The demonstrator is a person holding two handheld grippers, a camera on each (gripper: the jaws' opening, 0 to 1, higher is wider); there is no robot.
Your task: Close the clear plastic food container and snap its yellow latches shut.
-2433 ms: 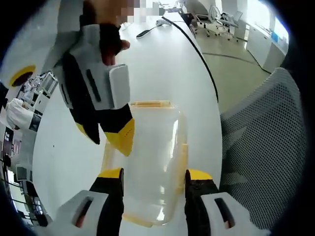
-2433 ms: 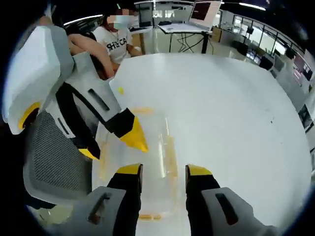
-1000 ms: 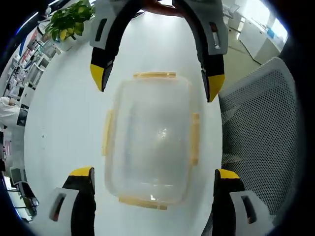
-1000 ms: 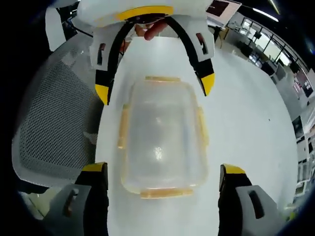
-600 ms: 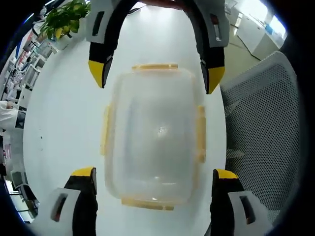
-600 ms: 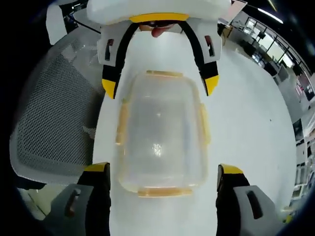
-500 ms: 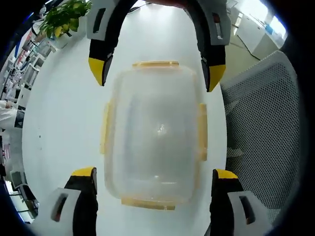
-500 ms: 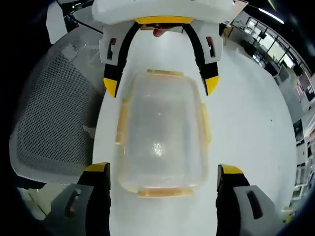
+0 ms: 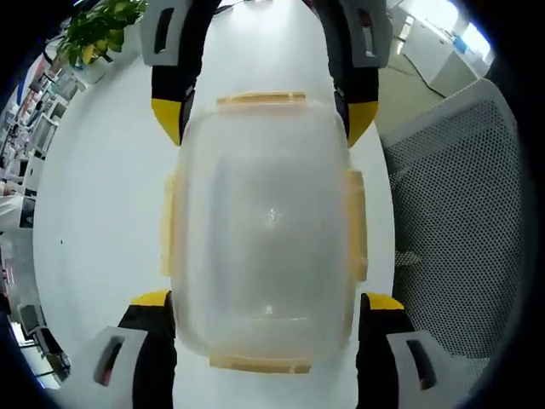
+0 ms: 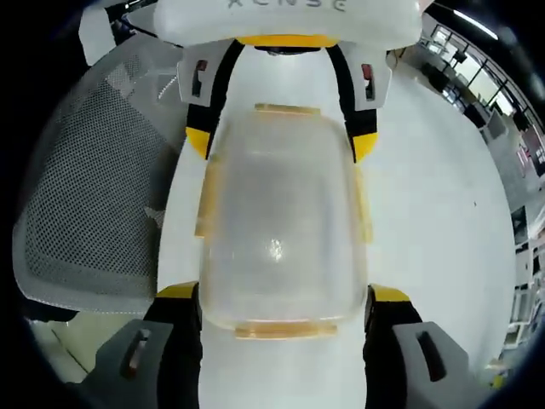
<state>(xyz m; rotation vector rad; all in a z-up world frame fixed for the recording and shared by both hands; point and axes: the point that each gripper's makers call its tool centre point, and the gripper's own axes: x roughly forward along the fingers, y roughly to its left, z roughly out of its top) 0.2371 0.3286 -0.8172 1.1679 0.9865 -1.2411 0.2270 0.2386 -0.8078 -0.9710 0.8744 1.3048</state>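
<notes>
The clear plastic container [image 9: 268, 221] [image 10: 277, 239] lies on the white table [image 9: 94, 213] with its lid on. Yellow latches [image 9: 356, 226] [image 10: 277, 328] run along all its edges; whether they are snapped down I cannot tell. My left gripper [image 9: 266, 302] [image 10: 281, 142] stands open, its jaws straddling one short end close beside the corners. My right gripper [image 10: 283, 298] [image 9: 264, 119] is open too, astride the opposite short end. The two grippers face each other over the box.
A grey mesh chair [image 9: 460, 213] [image 10: 85, 196] stands right beside the table edge next to the container. A green plant [image 9: 98, 25] sits far back on the table. More white tabletop [image 10: 443, 213] stretches away on the side opposite the chair.
Both grippers have come closer to the container, which now looks larger and reaches between each pair of jaws. The jaws have narrowed slightly toward its corners.
</notes>
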